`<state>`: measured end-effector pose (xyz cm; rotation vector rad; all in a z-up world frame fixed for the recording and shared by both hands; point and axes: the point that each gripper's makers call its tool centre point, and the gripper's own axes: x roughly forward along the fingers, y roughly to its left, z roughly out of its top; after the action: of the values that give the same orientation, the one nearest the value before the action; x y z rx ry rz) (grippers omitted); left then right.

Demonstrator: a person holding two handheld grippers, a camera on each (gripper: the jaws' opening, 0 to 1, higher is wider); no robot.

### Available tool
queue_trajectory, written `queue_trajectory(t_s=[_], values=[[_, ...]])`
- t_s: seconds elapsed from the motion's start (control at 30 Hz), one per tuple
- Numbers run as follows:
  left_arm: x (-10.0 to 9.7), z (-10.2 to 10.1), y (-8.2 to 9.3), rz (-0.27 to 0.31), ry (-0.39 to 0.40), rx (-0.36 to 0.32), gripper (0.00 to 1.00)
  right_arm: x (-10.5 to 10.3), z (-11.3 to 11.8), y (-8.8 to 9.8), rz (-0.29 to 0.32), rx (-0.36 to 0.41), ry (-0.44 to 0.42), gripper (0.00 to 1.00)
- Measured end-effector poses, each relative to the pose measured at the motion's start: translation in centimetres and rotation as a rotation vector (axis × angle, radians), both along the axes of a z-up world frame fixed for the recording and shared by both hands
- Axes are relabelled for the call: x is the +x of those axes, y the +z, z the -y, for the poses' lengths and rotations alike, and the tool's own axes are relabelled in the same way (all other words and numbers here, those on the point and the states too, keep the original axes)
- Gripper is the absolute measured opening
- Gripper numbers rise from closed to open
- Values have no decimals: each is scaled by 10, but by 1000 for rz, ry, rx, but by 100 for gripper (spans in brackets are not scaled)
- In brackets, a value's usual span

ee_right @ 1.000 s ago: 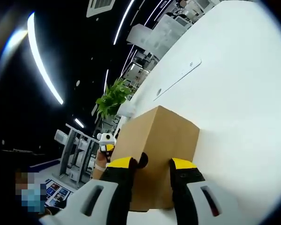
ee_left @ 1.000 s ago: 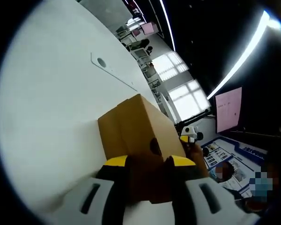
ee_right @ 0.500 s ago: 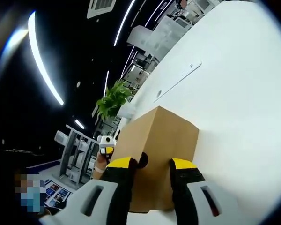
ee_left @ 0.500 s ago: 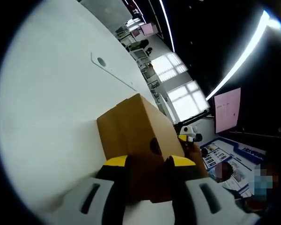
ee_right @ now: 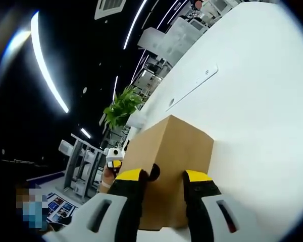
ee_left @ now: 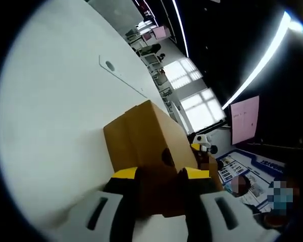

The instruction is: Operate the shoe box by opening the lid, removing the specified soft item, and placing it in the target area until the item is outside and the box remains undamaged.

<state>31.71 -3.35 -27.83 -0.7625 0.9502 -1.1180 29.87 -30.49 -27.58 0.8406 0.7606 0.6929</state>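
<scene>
A brown cardboard shoe box [ee_left: 147,137] with its lid down rests on the white table [ee_left: 50,106]. One end of it, with a round finger hole [ee_left: 167,157], fills the gap between the yellow-tipped jaws of my left gripper [ee_left: 160,177], which is shut on that end. At the opposite end my right gripper [ee_right: 161,179] is shut on the shoe box [ee_right: 174,151] beside its finger hole [ee_right: 154,172]. Each gripper peeks past the far end in the other's view: the right gripper [ee_left: 204,146] and the left gripper [ee_right: 113,157]. The box's inside is hidden.
A flat cable plate with a round hole [ee_left: 116,73] sits flush in the table beyond the box, the same cable plate [ee_right: 192,86] in the right gripper view. A green plant [ee_right: 122,106], shelving and a pink sign [ee_left: 245,118] stand off the table.
Almost nothing differs; the box has edged very slightly in both views, and both grips are unchanged.
</scene>
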Motion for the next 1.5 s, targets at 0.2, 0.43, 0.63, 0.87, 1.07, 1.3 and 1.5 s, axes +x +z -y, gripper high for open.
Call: queue_trajectory(t_s=[0.2, 0.43, 0.63, 0.87, 1.07, 1.3, 1.5], values=[[0, -1, 0, 12, 3, 3, 34, -3, -4, 0, 0, 9, -8, 31], [-3, 0, -1, 20, 18, -21, 34, -4, -4, 0, 9, 14, -25, 31], [-6, 1, 0, 13, 23, -30, 34, -3, -4, 0, 16, 25, -28, 31], [-7, 1, 0, 11, 34, -35, 34, -1, -2, 0, 27, 25, -32, 31], [-8, 1, 1, 18, 39, -26, 34, -1, -2, 0, 32, 38, -32, 31], [-12, 2, 0, 19, 32, -31, 34, 2, 0, 0, 32, 42, -35, 31], [-8, -1, 1, 18, 24, -35, 34, 2, 0, 0, 34, 41, -43, 31]])
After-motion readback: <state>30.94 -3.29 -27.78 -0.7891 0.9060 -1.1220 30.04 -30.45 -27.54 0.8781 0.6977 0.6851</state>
